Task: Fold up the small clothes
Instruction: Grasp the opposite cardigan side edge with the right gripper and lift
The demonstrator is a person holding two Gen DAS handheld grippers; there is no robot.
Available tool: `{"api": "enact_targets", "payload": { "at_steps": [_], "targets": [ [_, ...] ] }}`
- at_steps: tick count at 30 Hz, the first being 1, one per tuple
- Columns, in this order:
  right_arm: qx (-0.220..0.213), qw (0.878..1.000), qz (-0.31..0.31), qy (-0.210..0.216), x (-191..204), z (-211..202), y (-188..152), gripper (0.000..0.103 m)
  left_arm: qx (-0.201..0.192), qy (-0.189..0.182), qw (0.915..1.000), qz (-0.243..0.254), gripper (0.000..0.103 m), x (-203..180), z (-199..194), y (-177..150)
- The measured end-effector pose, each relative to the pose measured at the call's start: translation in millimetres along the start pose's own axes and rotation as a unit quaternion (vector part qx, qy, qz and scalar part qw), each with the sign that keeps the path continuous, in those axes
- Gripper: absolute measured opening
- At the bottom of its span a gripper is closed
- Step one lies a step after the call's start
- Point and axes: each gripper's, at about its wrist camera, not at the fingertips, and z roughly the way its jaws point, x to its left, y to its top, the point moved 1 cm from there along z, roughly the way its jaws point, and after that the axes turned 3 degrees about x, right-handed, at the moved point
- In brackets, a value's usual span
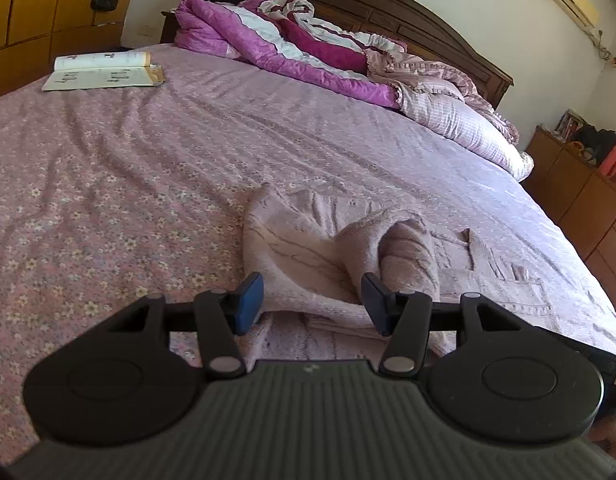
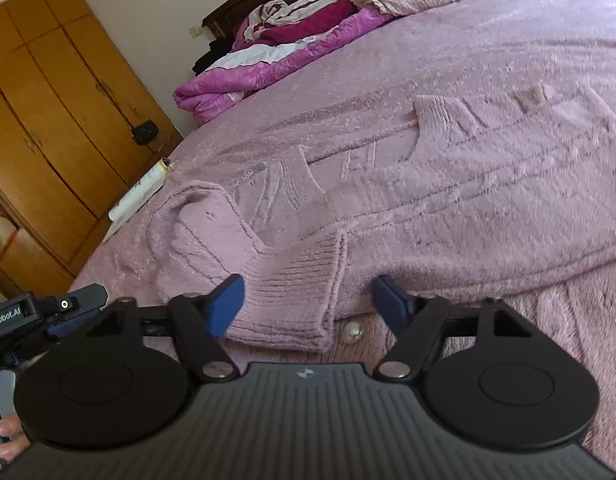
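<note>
The bed (image 1: 156,152) fills most of both views, covered by a pink flowered sheet, with a crumpled purple quilt (image 1: 292,52) at about 12 o'clock near the dark headboard and an open book (image 1: 104,72) at about 10 o'clock. The pink knitted cardigan (image 1: 308,248) lies on the sheet directly in front of the tools, partly bunched, with one sleeve (image 1: 407,256) rolled up toward 1 o'clock in the left wrist view. The left gripper (image 1: 311,304) stands half open with a bunched part of the fabric between its blue pads; I cannot tell if the pads really press on it. The right gripper (image 2: 308,308) has its jaws apart around the ribbed hem (image 2: 292,300) beside a metal snap button (image 2: 353,332), and the pads do not seem to squeeze the knit yet. I think the step in hand is taking hold of the garment edges for a fold. To do it well, each tool should catch only one layer near a corner, close firmly, then both should lift together and carry the edge evenly, so the soft knit does not sag or twist.
</note>
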Motion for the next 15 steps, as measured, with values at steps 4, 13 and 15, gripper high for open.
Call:
{"api": "enact_targets", "payload": {
  "at_steps": [4,13,15],
  "targets": [
    [-0.014,1.0,-0.007,-0.013,5,-11,0,0.069,-0.001,0.003,1.0,0.001,0.056,2,1,2],
    [-0.005,0.999,-0.027,-0.022,9,2,9,0.069,-0.002,0.011,0.9999,0.003,0.056,3,5,4],
    [0.011,1.0,-0.022,-0.014,8,13,9,0.069,-0.004,0.012,0.9999,0.002,0.056,2,5,4]
  ]
}}
